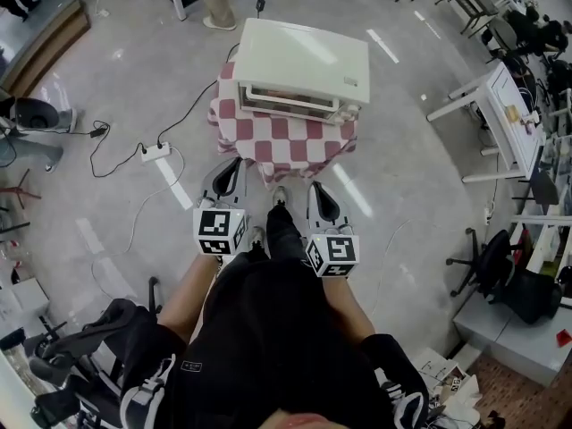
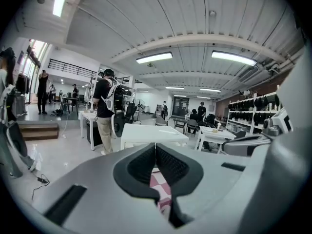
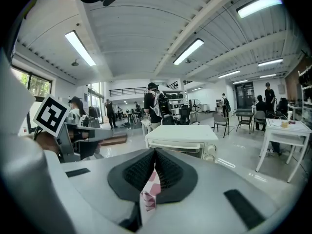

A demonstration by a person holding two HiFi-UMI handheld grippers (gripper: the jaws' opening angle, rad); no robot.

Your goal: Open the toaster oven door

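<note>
Left gripper (image 1: 230,166) and right gripper (image 1: 318,191), both clenched empty, face the oven (image 1: 304,56) ahead. Its stiff, likely light door (image 1: 284,105) should be taken by the top handle (image 1: 290,95).

Small counter (image 1: 286,141) covered in red and white checks, with a white toaster oven (image 1: 304,61) sitting on top.

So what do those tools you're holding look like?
The left tool and right tool are pale grey, each with black ribbed pads at the front. Each carries a white cube printed with black square markers. The person wears black clothes.
</note>
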